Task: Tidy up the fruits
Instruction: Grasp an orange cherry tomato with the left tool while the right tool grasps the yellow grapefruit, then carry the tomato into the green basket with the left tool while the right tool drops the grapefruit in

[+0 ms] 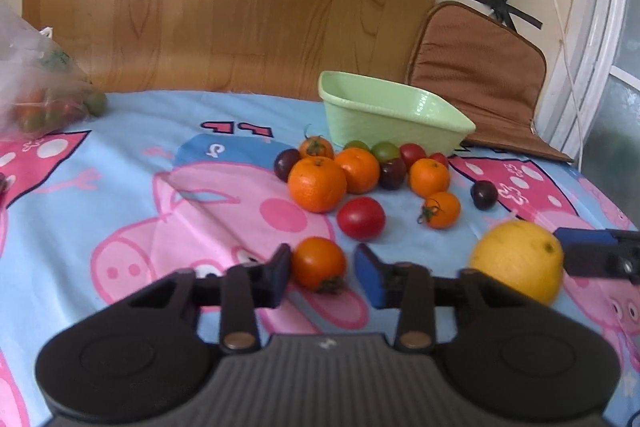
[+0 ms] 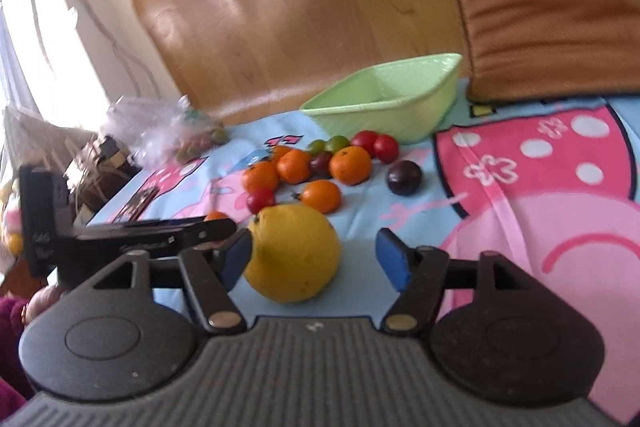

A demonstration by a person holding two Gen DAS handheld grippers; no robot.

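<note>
Currently, the left gripper (image 1: 322, 275) is seen with its fingers apart, straddling an orange tomato (image 1: 319, 262) that lies on the table (image 1: 120, 155); the left finger (image 1: 276, 275) is touching or just beside the fruit, the right finger (image 1: 370, 277) is clear of it. Nothing is clamped.

The right gripper (image 2: 316, 259) is likewise held open, with a large yellow citrus (image 2: 294, 253) between its fingers. The left finger (image 2: 236, 259) is against the skin; the right finger (image 2: 394, 263) is apart from it. In the left wrist view the same citrus (image 1: 518, 259) is seen off to the right of the left fingers, with the right gripper's blue pad (image 1: 584, 239) at its far side.

Ahead of both sets of fingers a cluster of fruit is laid out on the cloth: a big orange (image 1: 317, 183), smaller mandarins (image 1: 357, 170), a red tomato (image 1: 361, 219), dark plums (image 1: 484, 195) and green tomatoes (image 1: 385, 151). Beyond the cluster, a pale green basin (image 1: 384, 115) is set, with nothing visible inside from these angles.

Far left of the left fingers, a clear plastic bag (image 1: 36, 83) holding small tomatoes is noted. A brown cushion (image 1: 476, 83) is propped behind the basin, to its right.
</note>
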